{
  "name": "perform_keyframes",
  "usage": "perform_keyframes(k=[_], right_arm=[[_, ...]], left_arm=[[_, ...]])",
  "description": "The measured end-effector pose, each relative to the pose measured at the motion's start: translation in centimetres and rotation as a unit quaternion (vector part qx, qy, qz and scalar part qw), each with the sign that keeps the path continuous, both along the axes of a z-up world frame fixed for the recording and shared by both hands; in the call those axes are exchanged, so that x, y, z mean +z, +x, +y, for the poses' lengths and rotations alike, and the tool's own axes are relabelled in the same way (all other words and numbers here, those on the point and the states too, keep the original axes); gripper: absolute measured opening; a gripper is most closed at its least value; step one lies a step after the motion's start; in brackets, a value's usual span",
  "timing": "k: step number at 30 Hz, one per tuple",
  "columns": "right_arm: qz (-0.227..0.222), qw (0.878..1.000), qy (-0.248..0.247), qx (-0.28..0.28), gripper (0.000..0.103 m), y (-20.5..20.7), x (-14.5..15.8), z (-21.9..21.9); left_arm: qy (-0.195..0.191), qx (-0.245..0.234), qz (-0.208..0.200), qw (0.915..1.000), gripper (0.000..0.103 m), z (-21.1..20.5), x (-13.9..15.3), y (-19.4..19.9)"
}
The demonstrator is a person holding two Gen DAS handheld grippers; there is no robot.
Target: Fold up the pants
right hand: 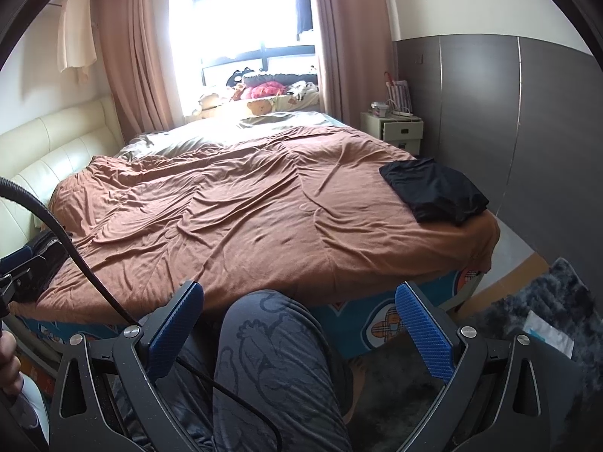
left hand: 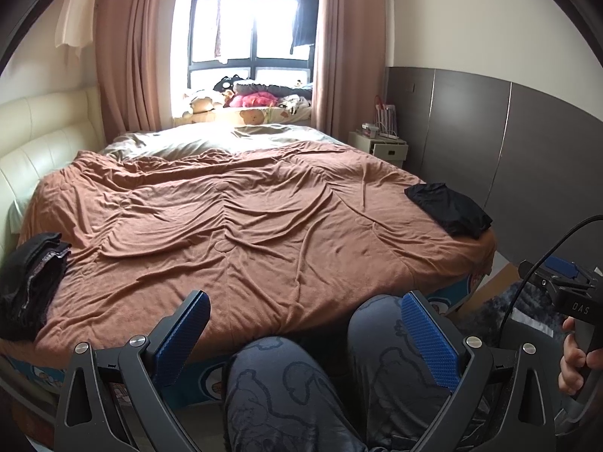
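Both tools were held low at the foot of the bed, above the person's knees, and neither carried anything: the left gripper [left hand: 301, 329] stood with its jaws spread wide, and the right gripper [right hand: 299, 316] likewise. The brown quilt [left hand: 241, 218] covered the bed and was bare across its middle. A folded black garment [left hand: 450, 209] lay at about 3 o'clock on the quilt, near the corner, squared and flat; judged to be pants already dealt with. A dark stack of clothing [left hand: 32, 282] sat at about 9 o'clock on the near left edge, loosely piled, and appeared to be the supply still to be folded, though individual pieces could not be told apart. The step in hand was judged to be fetching the next pair. To do it well, the left tool should take only the topmost layer at its waistband, lift clear of the pile, and carry it to the open centre of the quilt, where both tools can spread it flat before any fold. The only legible writing was "DAS" [left hand: 580, 307] on the body of the right tool in the left wrist view. No other lettering could be read.
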State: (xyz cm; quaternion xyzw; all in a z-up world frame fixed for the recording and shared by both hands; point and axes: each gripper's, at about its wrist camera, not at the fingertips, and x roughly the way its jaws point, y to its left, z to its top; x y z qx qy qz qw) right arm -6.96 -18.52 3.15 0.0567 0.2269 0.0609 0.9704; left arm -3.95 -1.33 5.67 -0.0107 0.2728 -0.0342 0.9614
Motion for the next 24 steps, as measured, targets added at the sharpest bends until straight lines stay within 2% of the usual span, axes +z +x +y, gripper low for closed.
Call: perform_keyframes(k=[24], right_arm=[[-0.004,1.0,-0.005,0.001,0.102,0.2,0.1,-1.2]], left_arm=[[-0.006,0.003,-0.007,0.9999,0.102,0.0,0.3,-0.4]])
